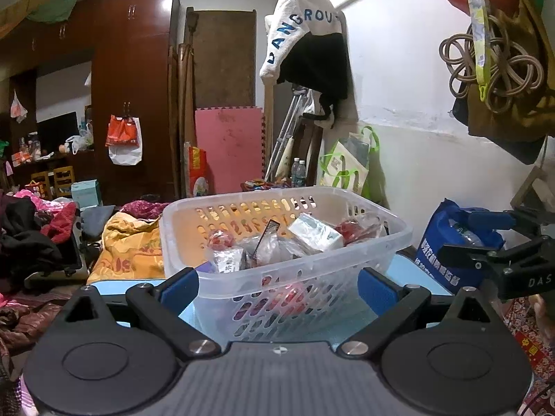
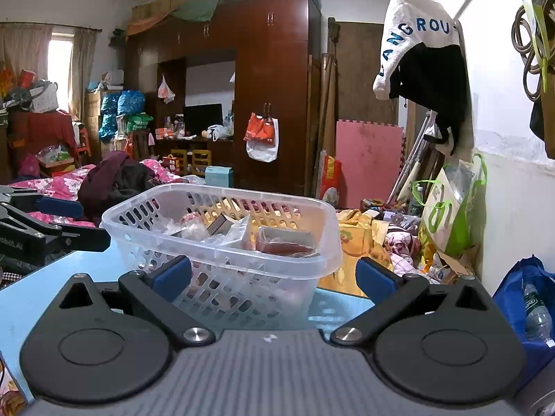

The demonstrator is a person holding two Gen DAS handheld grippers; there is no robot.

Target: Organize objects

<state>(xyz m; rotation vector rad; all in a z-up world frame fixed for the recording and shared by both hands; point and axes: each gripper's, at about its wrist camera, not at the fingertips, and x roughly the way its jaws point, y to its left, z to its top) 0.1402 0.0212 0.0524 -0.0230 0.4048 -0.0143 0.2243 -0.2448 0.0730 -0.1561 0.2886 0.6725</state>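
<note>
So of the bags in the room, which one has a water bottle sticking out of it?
The blue bag on the floor by the white wall, right of the table; a clear bottle shows inside. The green-handled white bag and the orange-and-white one on the wardrobe show none.

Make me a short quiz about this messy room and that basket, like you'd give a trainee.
1. True or false: the clear basket stands on a light blue surface.
2. What state are the left tool and right tool in? A) both open and empty B) both shut on packets C) one open, one shut
3. Fill in: the basket holds small ____ goods rather than being empty.

Key: 1 true; 2 A; 3 packaged.
</note>
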